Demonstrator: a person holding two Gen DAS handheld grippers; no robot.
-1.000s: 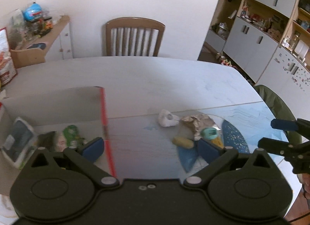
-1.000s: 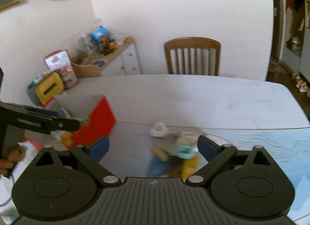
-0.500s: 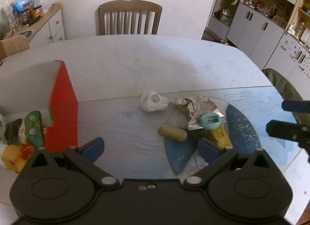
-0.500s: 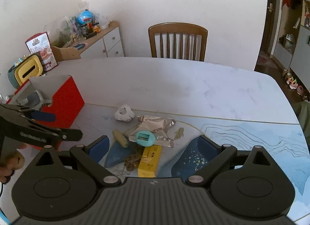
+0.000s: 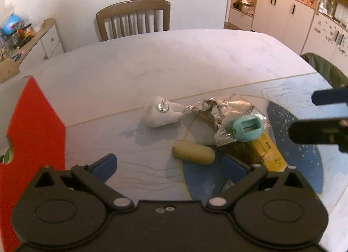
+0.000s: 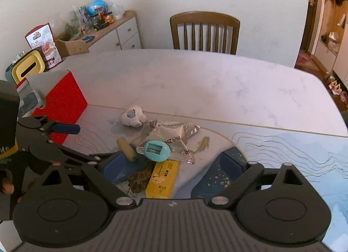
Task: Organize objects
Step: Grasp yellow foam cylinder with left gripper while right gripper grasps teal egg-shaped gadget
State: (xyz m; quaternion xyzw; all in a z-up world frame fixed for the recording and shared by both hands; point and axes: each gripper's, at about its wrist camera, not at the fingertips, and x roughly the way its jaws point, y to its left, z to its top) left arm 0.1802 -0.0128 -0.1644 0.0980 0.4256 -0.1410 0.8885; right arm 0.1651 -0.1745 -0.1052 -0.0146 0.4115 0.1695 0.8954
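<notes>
A small pile lies on the table mat. It holds a white plush charm with a metal ring (image 5: 163, 114) (image 6: 132, 118), a crumpled foil wrapper (image 5: 219, 110) (image 6: 174, 131), a teal sharpener (image 5: 248, 129) (image 6: 156, 147), an olive capsule (image 5: 192, 152) (image 6: 127, 148), a yellow box (image 5: 267, 152) (image 6: 164, 178) and a brown clump (image 6: 139, 179). My left gripper (image 5: 169, 166) (image 6: 87, 142) is open just short of the capsule, holding nothing. My right gripper (image 6: 174, 167) (image 5: 313, 115) hangs over the yellow box and clump. Its jaws are closing but still wide, with the pads touching nothing.
A red-sided open box (image 5: 34, 126) (image 6: 63, 104) stands at the left of the table with items inside. A wooden chair (image 6: 204, 32) is at the far side. A sideboard with clutter (image 6: 104, 28) lines the left wall, and cabinets (image 5: 289, 13) stand at the right.
Both grippers have come down and closer to the pile. The left one swung right, away from the red box, so the pile now lies straight ahead of it.
</notes>
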